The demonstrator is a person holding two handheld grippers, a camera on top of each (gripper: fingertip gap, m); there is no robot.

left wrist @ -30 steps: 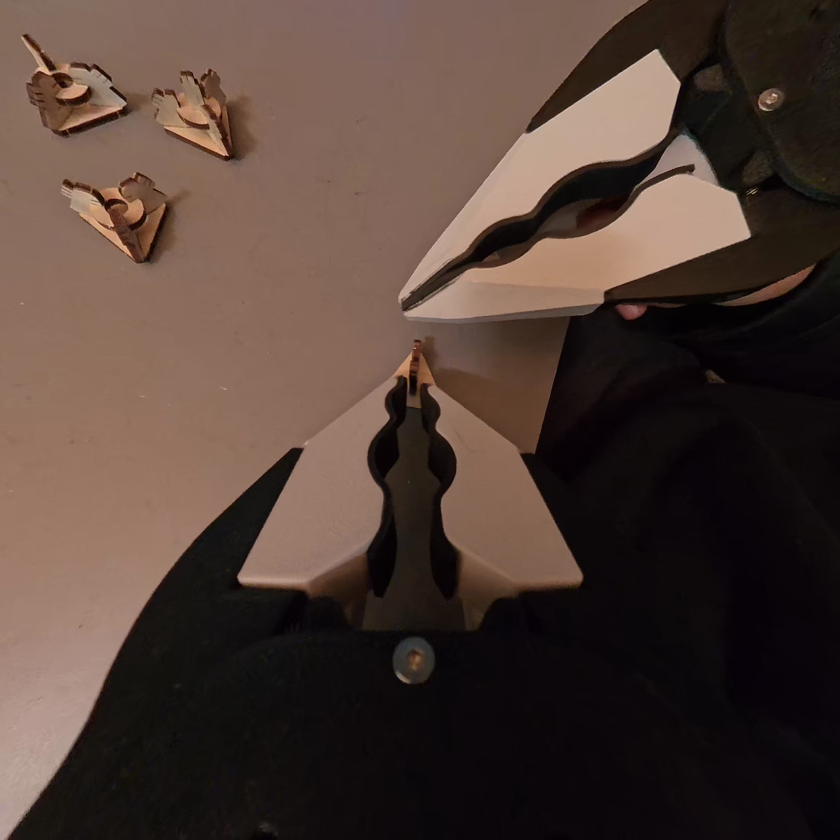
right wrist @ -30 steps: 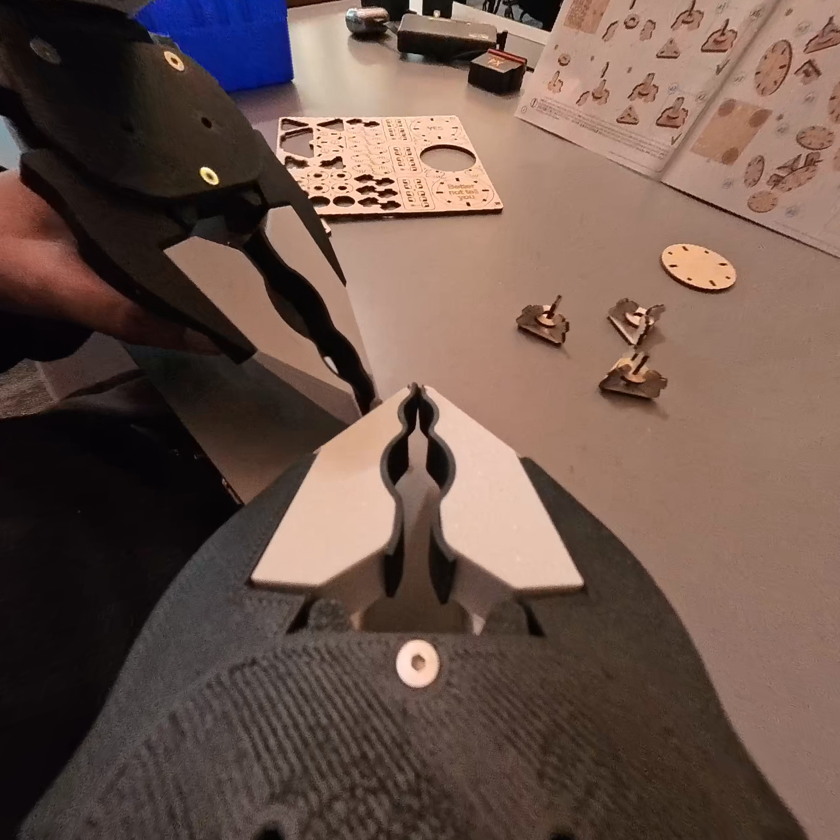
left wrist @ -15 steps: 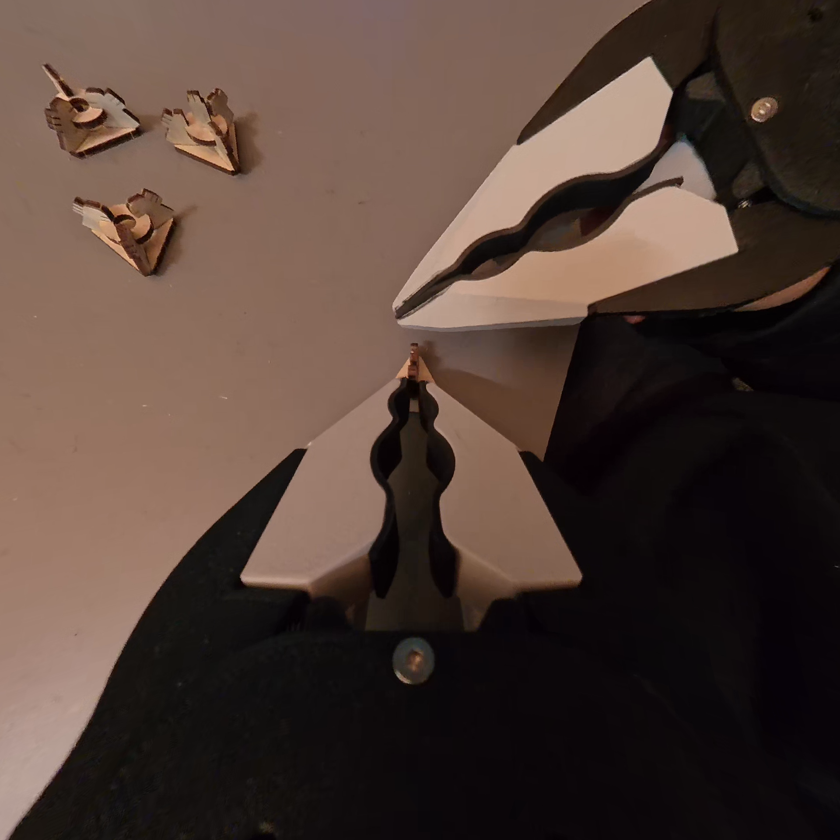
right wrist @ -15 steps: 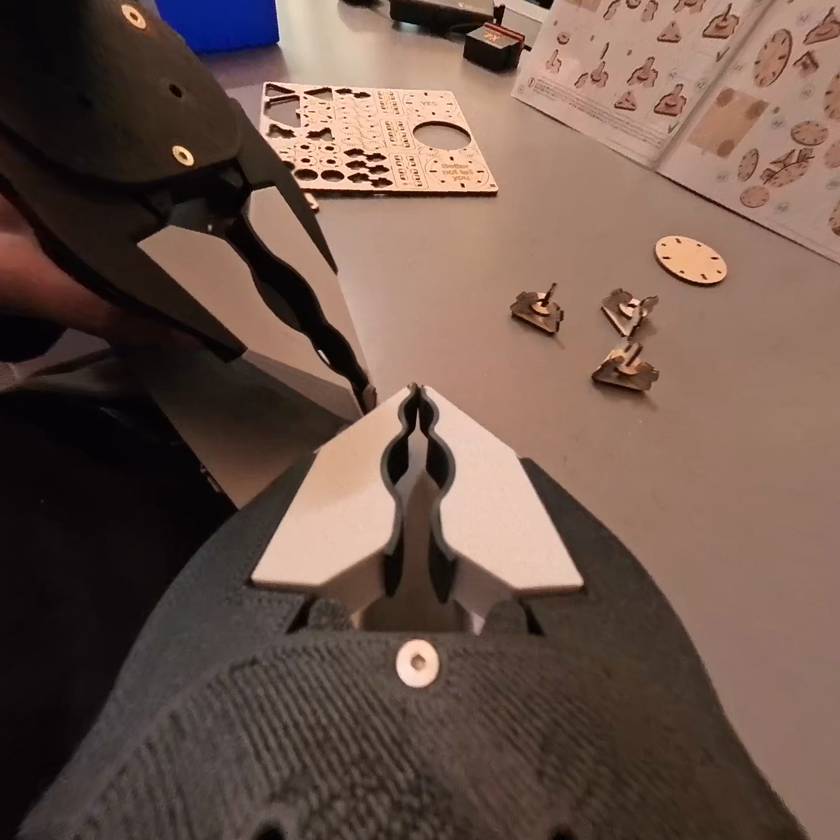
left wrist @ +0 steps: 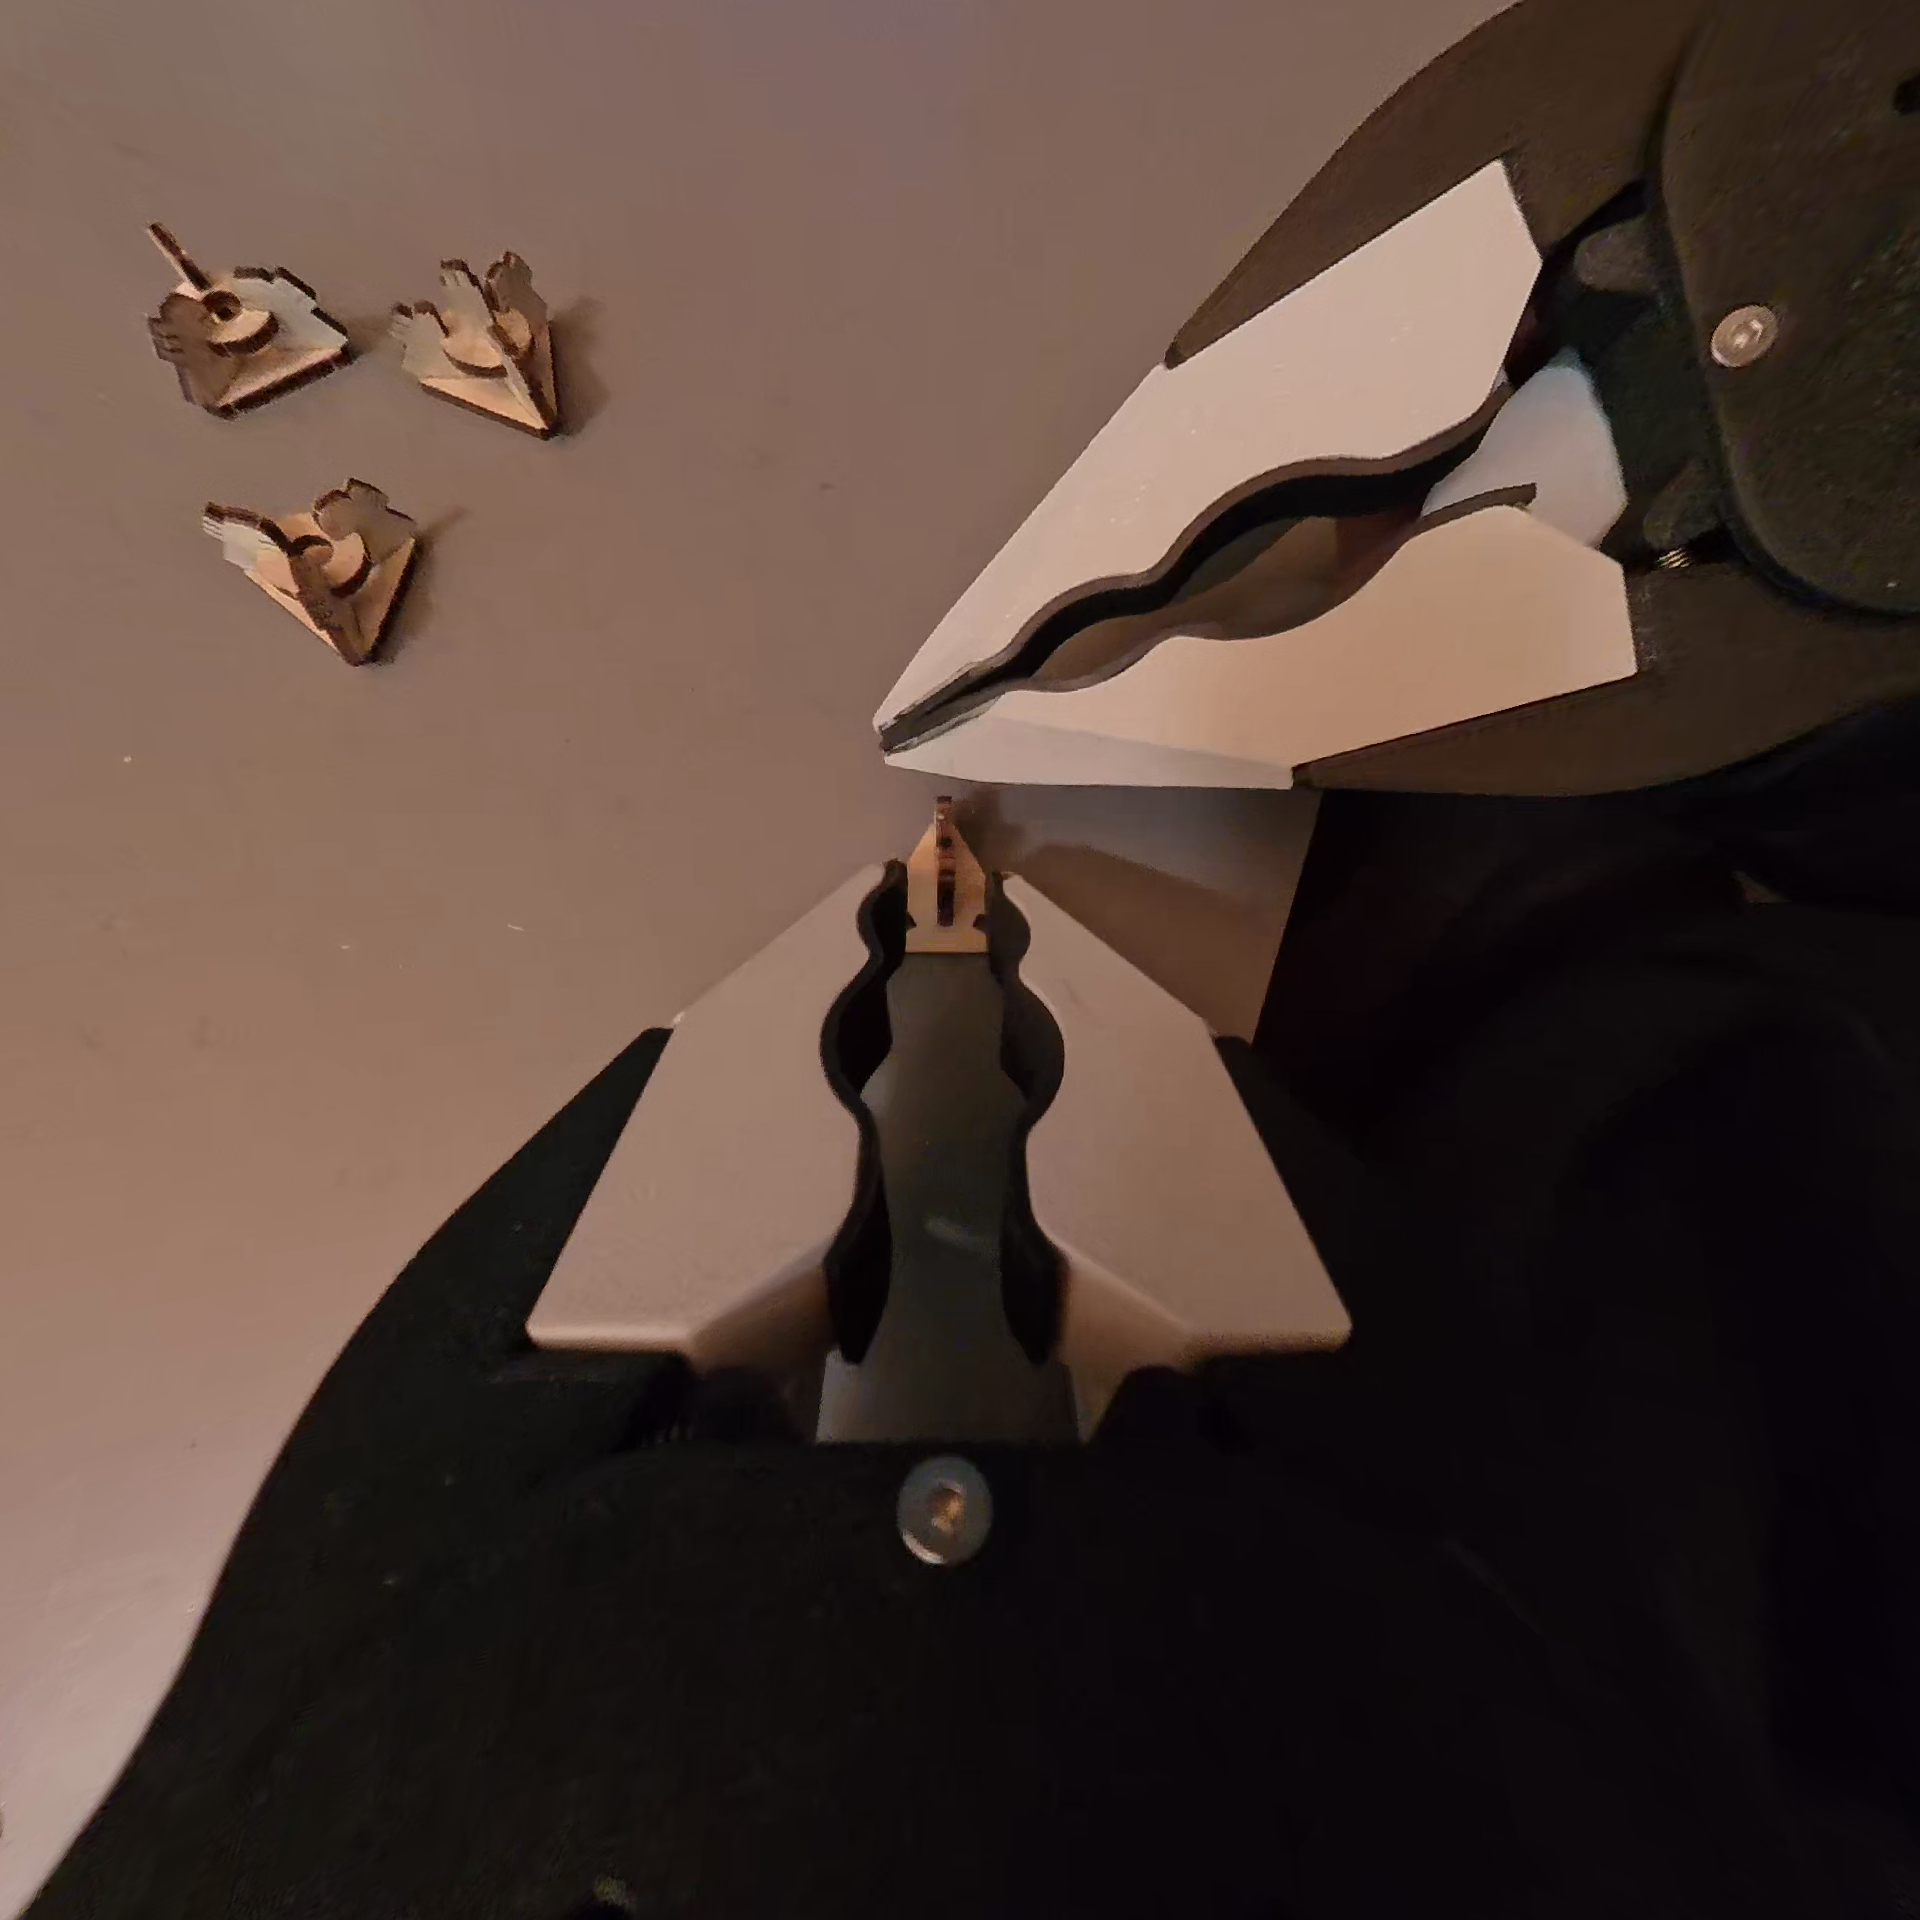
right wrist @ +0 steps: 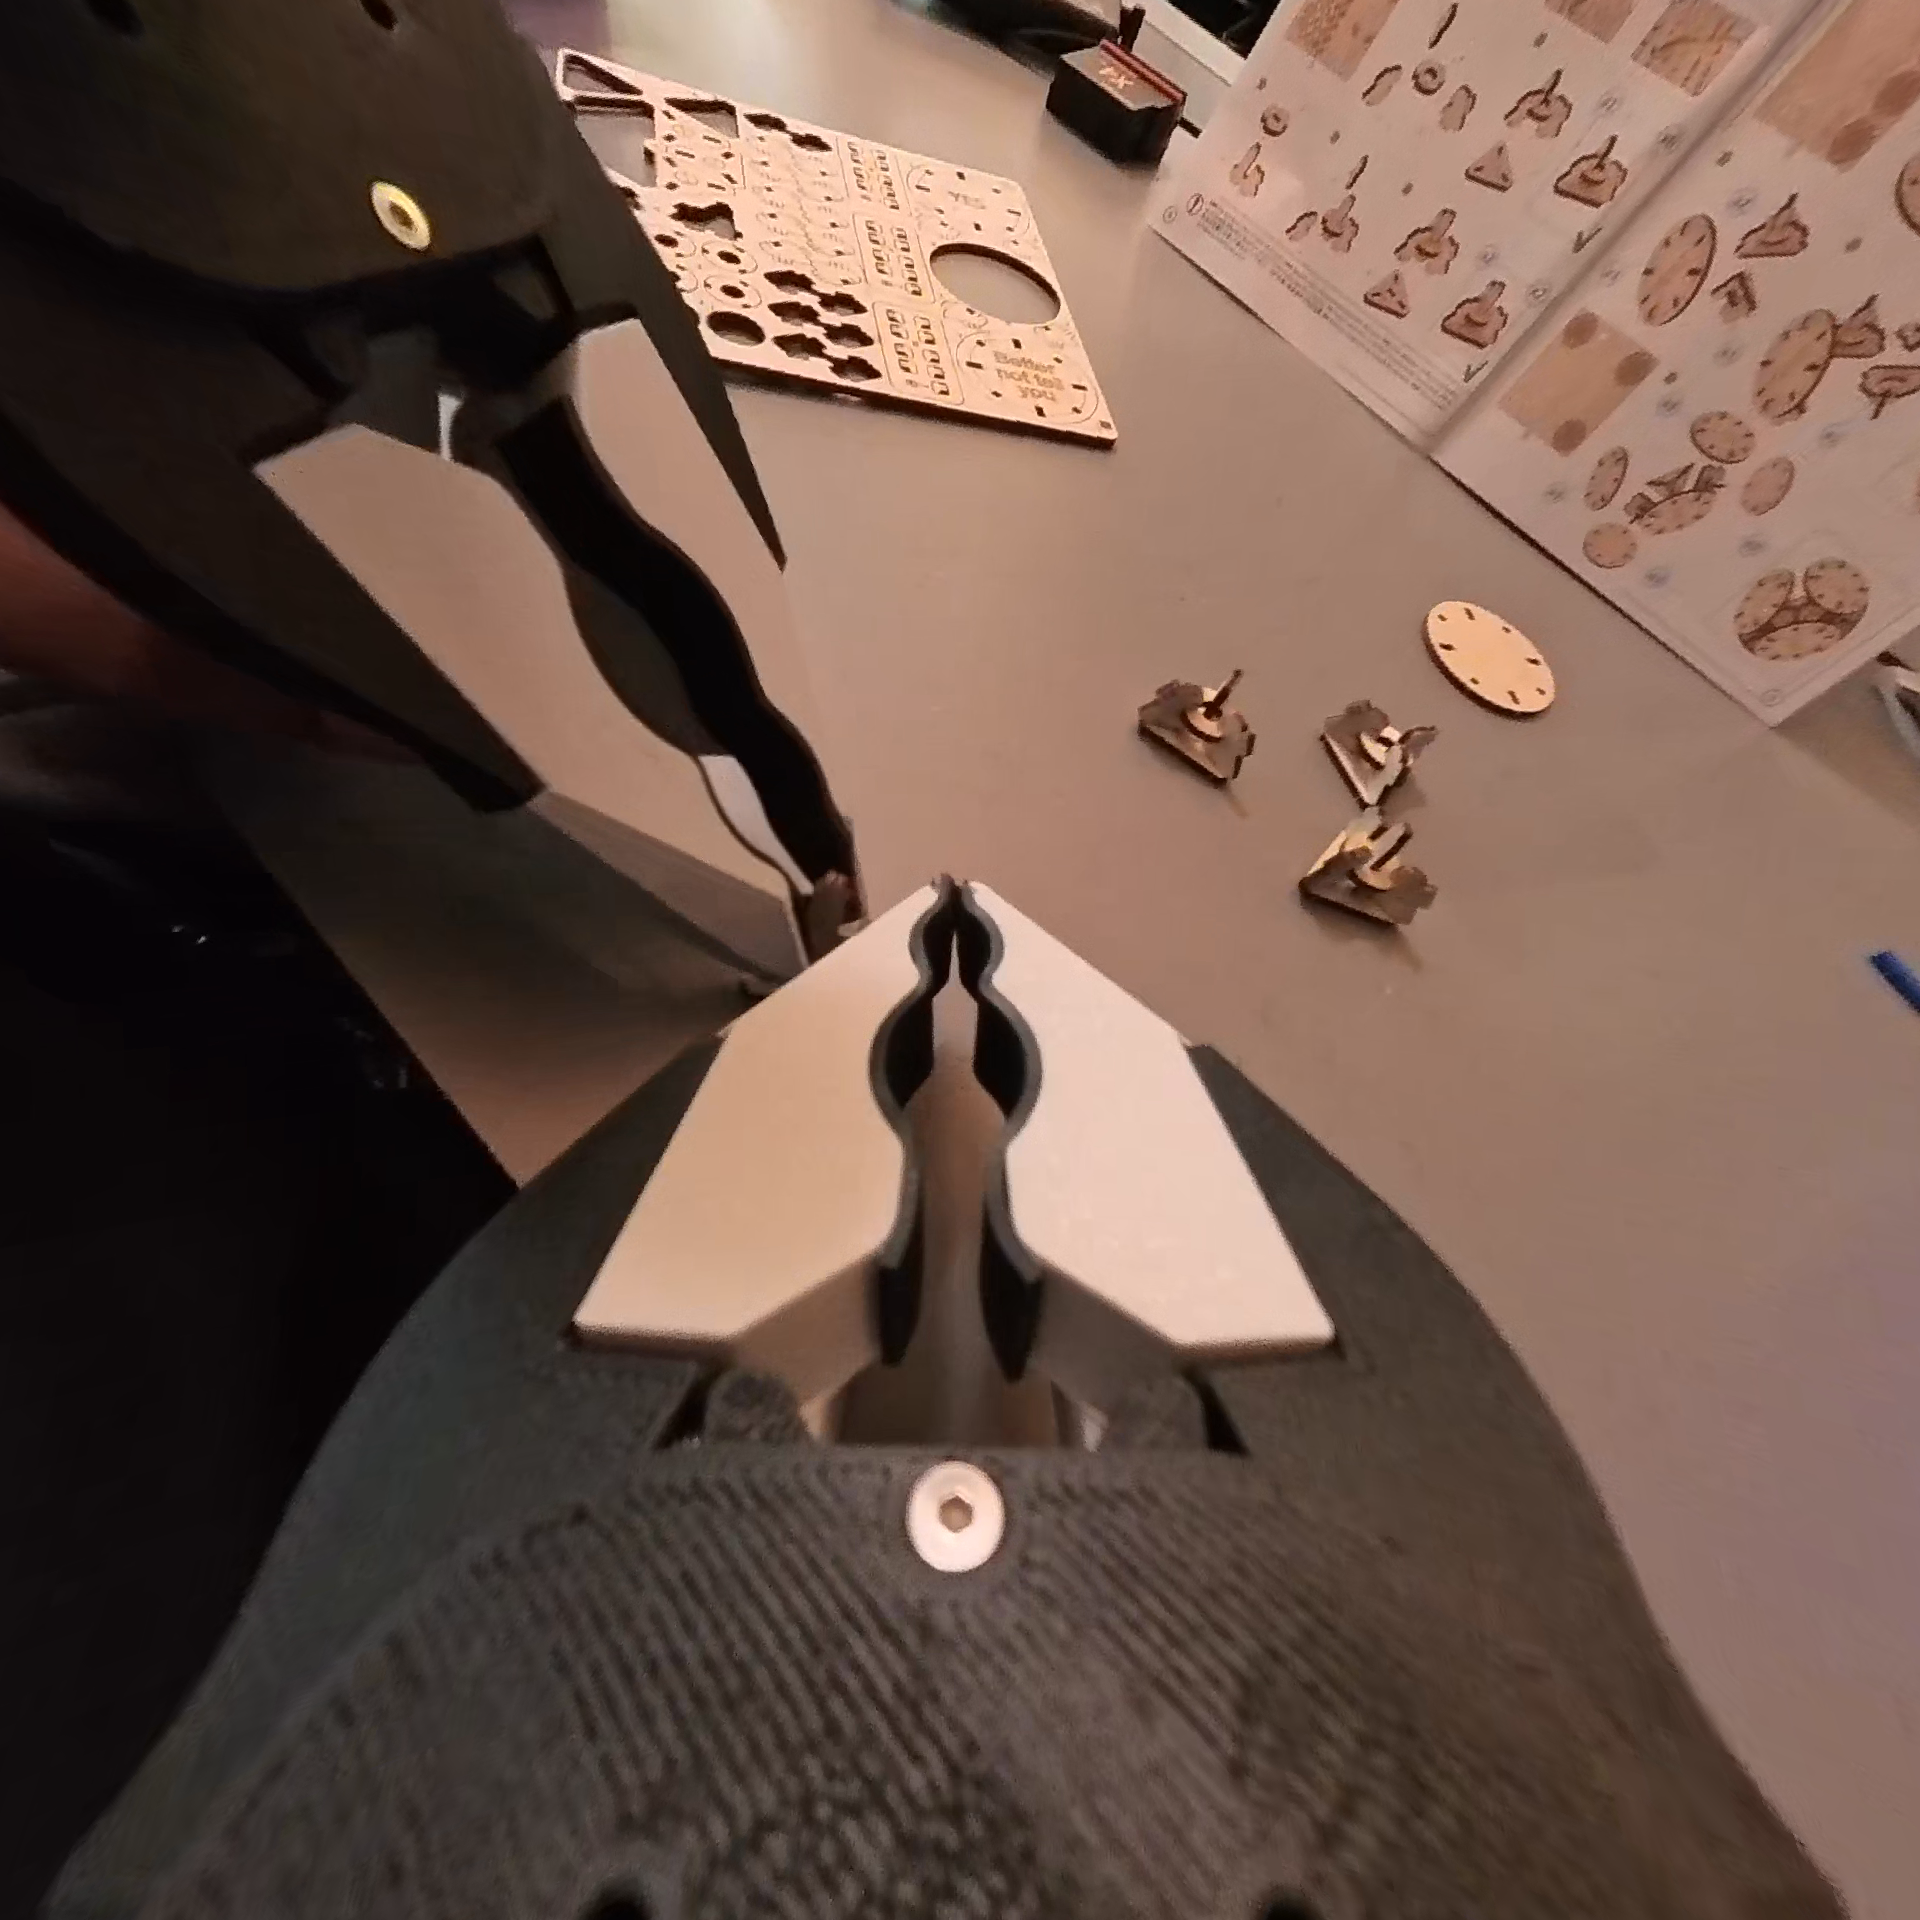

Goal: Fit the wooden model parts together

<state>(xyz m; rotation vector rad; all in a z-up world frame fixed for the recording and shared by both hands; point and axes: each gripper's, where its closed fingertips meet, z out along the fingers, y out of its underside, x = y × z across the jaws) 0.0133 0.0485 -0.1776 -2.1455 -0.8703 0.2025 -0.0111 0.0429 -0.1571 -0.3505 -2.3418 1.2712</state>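
Three wooden assemblies [left wrist: 312, 426], one disc [right wrist: 1488, 659]

Both wrist views close over own tongs, sharing grey table [left wrist: 623, 935]

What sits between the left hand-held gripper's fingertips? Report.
A small slotted wooden piece spans the gap; its far part is covered, and pad contact cannot be told.

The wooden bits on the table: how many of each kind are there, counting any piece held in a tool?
Small triangular assemblies: 3
Round disc: 1
Punched-out sheet: 1
Small piece between the left tool's fingertips: 1
Total: 6
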